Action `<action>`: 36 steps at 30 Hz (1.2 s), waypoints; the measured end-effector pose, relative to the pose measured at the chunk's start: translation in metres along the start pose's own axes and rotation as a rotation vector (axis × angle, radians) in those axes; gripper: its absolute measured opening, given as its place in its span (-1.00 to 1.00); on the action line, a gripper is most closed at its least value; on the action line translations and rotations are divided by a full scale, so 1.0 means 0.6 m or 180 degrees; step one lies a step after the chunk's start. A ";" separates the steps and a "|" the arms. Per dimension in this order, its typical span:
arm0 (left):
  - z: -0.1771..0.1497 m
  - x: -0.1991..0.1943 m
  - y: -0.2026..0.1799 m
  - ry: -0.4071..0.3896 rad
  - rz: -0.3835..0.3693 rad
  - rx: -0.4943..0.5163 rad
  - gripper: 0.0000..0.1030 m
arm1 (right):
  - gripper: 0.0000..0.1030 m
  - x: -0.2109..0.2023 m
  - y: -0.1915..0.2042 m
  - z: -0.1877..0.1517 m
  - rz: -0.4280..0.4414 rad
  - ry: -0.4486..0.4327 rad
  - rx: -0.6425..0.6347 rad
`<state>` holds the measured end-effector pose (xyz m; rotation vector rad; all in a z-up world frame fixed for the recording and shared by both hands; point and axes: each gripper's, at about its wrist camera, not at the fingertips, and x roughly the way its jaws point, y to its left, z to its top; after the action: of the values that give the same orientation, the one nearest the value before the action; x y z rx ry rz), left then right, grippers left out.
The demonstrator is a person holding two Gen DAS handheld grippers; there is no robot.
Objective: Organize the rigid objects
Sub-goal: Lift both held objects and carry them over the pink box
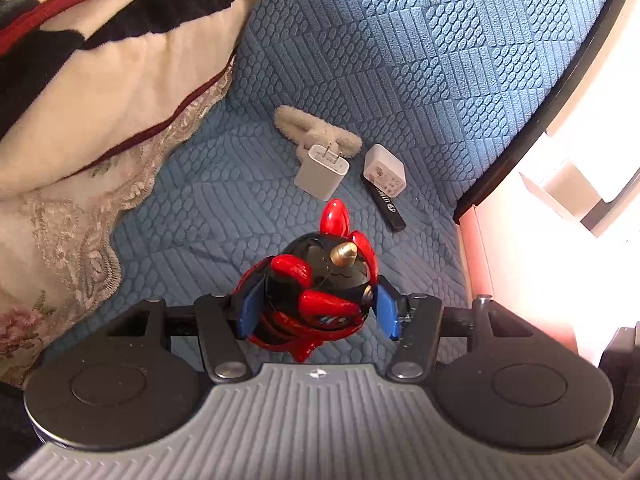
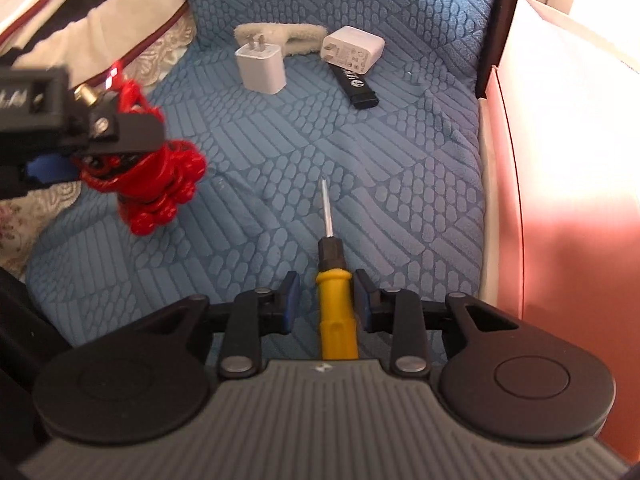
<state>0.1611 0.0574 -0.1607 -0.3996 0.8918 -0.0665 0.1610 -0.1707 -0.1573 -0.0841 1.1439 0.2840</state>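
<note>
Left wrist view shows the red toy (image 1: 308, 292) squeezed between the left gripper (image 1: 316, 308) pads, above the blue bedcover (image 1: 400, 40). Right gripper (image 2: 326, 300) sits open around a yellow screwdriver (image 2: 336, 312) lying there, near two white chargers (image 2: 260, 68).

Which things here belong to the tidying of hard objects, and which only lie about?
Belong to the job:
red and black toy, held in the left tongs
yellow screwdriver, between the open right tongs
two white chargers
black stick

Just lying about:
fluffy strip
striped blanket
</note>
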 end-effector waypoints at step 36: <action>0.021 -0.106 -0.080 -0.0034 -0.0269 0.0183 0.22 | -0.57 -0.205 -0.033 0.052 0.0167 -0.0514 -0.0021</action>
<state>0.1358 0.0311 -0.0887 -0.3835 0.8604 -0.1672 0.1467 -0.2053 -0.0346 -0.0362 0.9859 0.3354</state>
